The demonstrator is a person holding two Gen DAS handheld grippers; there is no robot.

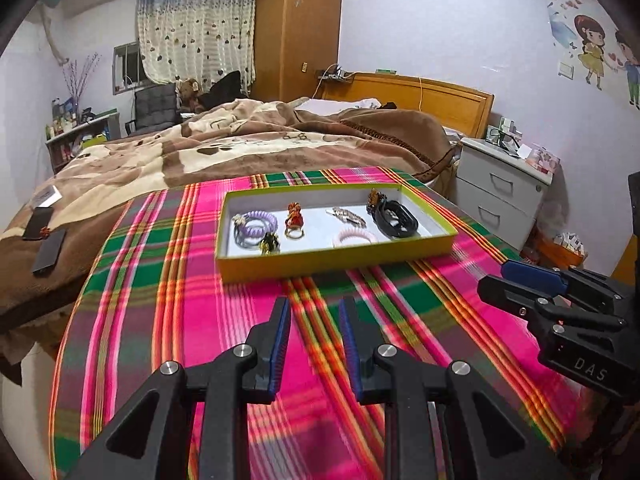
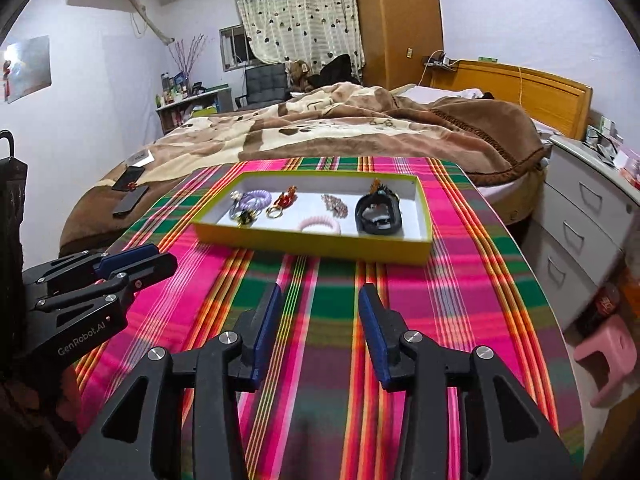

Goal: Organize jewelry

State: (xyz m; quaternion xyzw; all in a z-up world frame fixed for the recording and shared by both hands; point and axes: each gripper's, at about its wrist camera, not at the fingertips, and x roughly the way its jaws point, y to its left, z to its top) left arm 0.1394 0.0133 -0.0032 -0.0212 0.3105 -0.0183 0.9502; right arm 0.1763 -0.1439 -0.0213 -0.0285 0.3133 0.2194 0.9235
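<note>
Bare plaid cloth (image 1: 180,320) lies between both grippers and the yellow tray (image 1: 332,258) (low rim only); bed (image 1: 240,140) crowds behind, drawers (image 2: 588,216) right.

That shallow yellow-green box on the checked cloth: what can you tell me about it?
The shallow yellow-green cardboard tray is rectangular, lidless, with low walls and a white inside. It lies flat on the pink-and-green plaid cloth, near the bed. Inside lie a purple coil hair tie, a red-and-gold ring, a sparkly hair clip, a pink coil hair tie and a black band. Neither gripper touches it.
</note>
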